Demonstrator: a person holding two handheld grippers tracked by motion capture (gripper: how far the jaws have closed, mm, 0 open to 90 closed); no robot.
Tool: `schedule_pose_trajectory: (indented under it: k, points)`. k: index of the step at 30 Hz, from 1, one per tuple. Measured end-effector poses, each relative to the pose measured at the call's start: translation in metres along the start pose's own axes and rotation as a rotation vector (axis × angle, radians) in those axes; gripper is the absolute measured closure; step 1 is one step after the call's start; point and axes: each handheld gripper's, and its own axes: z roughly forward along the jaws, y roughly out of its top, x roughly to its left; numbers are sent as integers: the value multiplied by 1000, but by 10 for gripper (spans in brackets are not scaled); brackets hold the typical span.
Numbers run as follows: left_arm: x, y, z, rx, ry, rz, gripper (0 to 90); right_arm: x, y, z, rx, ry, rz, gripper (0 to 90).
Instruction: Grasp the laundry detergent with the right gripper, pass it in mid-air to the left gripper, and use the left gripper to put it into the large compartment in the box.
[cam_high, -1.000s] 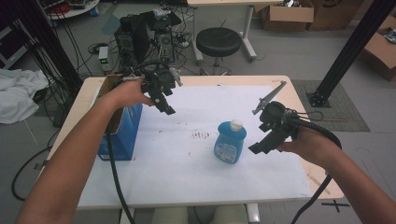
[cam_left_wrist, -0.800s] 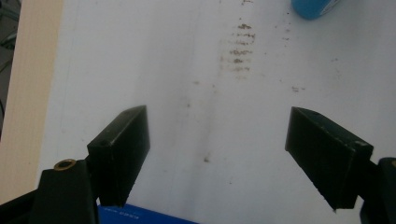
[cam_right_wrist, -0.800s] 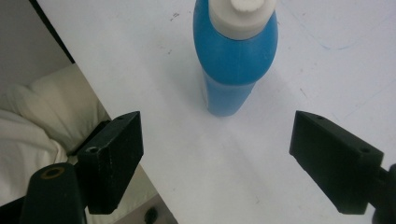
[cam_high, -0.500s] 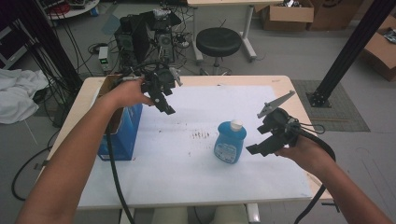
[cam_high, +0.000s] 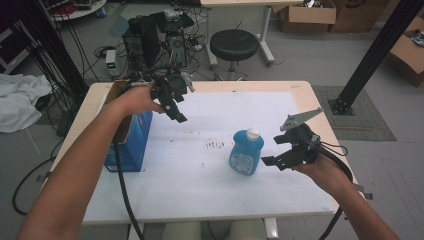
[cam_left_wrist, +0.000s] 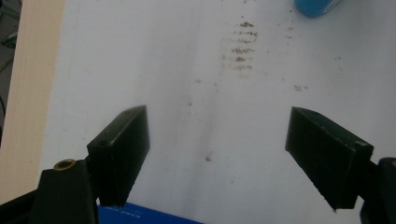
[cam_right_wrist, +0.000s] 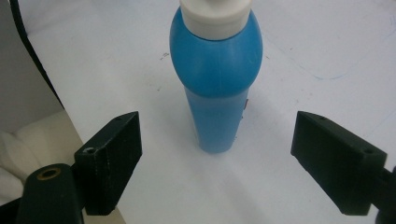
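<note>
Blue bottle, white cap, upright on white table sheet: just ahead of right gripper, jaws spread, untouched. Left gripper: jaws spread, empty, beside blue box.

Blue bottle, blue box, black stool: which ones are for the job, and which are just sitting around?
For the job:
- blue bottle, upright with a white cap
- right gripper, open, aimed at the bottle from beside it

Just sitting around:
- blue box at the table's left edge
- black stool behind the table
- left gripper, open, holding nothing
</note>
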Motion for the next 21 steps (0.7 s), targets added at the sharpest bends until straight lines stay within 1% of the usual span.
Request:
schedule_pose_trajectory:
  k: [4, 10, 21]
  points:
    - [0, 1, 1, 2, -1, 1, 225, -3, -5, 2, -20, -2, 4, 161]
    - [0, 2, 3, 5, -3, 3, 224, -5, -13, 8, -55, -2, -5, 160]
    - [1, 1, 4, 11, -2, 1, 224, -8, -23, 20, -100, 6, -6, 154]
